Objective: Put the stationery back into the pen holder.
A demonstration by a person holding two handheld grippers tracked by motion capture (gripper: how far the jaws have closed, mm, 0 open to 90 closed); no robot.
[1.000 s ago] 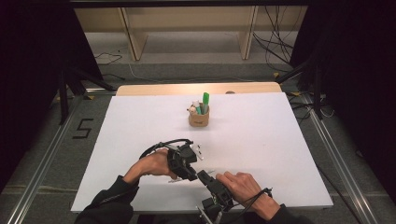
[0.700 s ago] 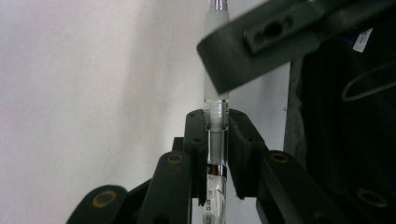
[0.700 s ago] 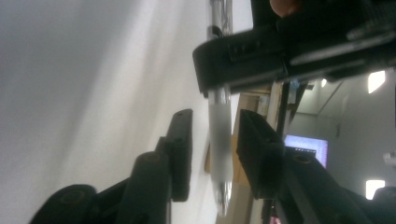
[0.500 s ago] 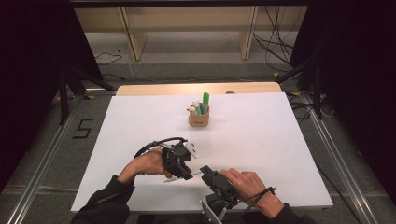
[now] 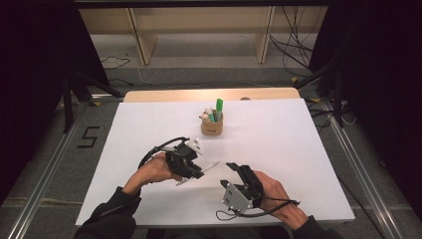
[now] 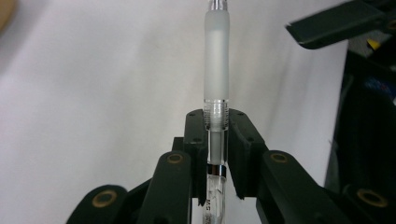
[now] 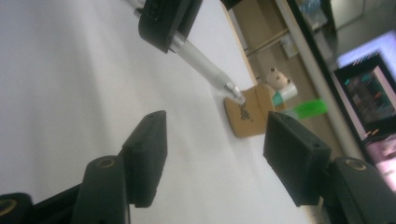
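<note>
My left tongs (image 5: 191, 169) are closed on a clear pen (image 6: 217, 88). In the left gripper view the two black jaws press on its barrel from both sides, just below the frosted grip part, and the pen stands out forward past the jaw tips. In the high view the pen (image 5: 206, 168) sticks out of the left tongs toward the right, its front end a little over the white tabletop (image 5: 308, 149) and its other end coming out at the near side of the jaws. I cannot tell if the tip touches the surface.

My right tongs (image 5: 230, 174) are open, and their jaws have just been opening; nothing is between them. In the right gripper view the two jaws stand wide apart, and beyond them I see the left tongs (image 7: 168, 21) with the pen (image 7: 208, 70) pointing toward a small brown holder (image 7: 247, 114). The right tongs are near the pen tip but apart from it.

The holder (image 5: 211, 127) stands further back on the tabletop, around the middle, well apart from both hands. A green marker (image 5: 219, 107) and a small bear figure (image 5: 204, 117) rise from it.
</note>
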